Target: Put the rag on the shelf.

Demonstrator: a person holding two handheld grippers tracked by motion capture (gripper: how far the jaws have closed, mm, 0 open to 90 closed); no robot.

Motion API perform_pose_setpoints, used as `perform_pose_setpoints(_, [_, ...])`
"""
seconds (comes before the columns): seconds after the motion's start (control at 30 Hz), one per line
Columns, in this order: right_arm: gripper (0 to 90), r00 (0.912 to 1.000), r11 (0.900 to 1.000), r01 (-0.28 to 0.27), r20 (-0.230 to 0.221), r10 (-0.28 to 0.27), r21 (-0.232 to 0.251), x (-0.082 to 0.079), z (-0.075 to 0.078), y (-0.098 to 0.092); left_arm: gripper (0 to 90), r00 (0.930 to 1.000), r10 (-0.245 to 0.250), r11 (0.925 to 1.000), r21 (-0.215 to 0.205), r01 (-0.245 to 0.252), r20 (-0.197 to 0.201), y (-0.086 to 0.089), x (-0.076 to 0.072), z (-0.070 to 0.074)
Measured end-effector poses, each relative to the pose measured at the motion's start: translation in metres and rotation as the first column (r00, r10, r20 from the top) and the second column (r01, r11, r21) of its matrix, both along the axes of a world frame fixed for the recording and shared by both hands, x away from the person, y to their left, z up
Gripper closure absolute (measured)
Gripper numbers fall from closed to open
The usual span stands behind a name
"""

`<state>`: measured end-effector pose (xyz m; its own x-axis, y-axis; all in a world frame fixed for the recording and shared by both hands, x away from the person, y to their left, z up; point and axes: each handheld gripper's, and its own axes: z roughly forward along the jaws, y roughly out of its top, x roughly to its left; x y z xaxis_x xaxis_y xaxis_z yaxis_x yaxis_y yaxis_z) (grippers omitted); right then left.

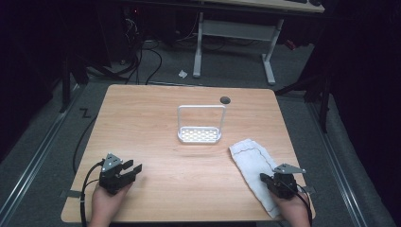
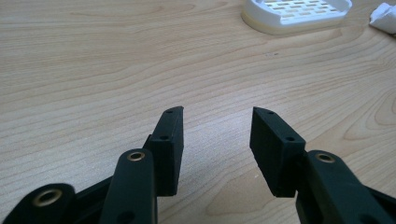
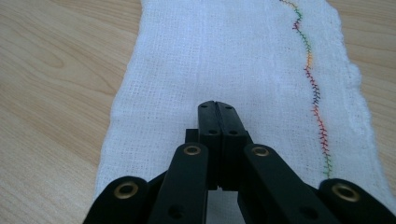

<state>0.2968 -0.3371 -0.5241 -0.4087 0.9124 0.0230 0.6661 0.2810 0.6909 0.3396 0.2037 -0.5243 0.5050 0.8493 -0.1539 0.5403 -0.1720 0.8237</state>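
Cloth (image 1: 256, 168): white, woven, one line of coloured stitching along a long side. Lying flat on the table (image 1: 156, 123) at the right front, angled from near the middle down to the front edge. Near end under the right gripper (image 1: 273, 180); far end just short of the rack. Not folded, not lifted, not hung.

Right gripper: at the front right corner, over the near end of the cloth. Jaws clenched together, pads meeting, no fabric visibly pinched between them in the right gripper view (image 3: 218, 108); tips resting on or just above the weave, cannot tell which.

Left gripper (image 1: 131, 169): at the front left, well apart from the cloth. Jaws released, spread wide over bare wood in the left gripper view (image 2: 217, 112), nothing between them.

Rack (image 1: 200, 124): white, slotted base with an upright rail frame, near the middle of the table, nothing on it.

Progress, as judged: work barely begun. Cloth reached by one gripper only; no grip taken. Left to do, most likely: pinch the cloth, raise it, carry it toward the rack.

Edges and room: near end of the cloth right at the front edge, so some risk of slipping off if dragged back. Broad bare wood between the two grippers and ahead of the left one. Small dark round cap (image 1: 225, 100) behind the rack, out of the way.
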Motion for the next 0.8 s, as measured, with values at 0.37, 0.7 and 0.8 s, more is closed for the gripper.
perform_pose_setpoints(0.37, [90.0, 0.9989, 0.999, -0.044, 0.013, 0.045, -0.011, 0.009, -0.002, 0.037, 54.5, 0.9998, -0.021, 0.9998, 0.002, 0.021, -0.002, -0.008, -0.001, -0.001])
perform_pose_setpoints(0.7, [90.0, 0.9963, 1.000, 0.000, 0.086, 0.002, -0.021, 0.006, 0.013, 0.028, 53.8, 0.9992, -0.040, 0.9992, 0.008, 0.040, 0.005, -0.014, -0.004, 0.000])
perform_pose_setpoints(0.8, [90.0, 0.9984, 0.999, 0.038, 0.044, -0.037, -0.020, 0.002, 0.006, 0.012, 54.2, 0.9990, -0.044, 0.9990, -0.013, 0.044, 0.008, -0.014, -0.004, 0.001])
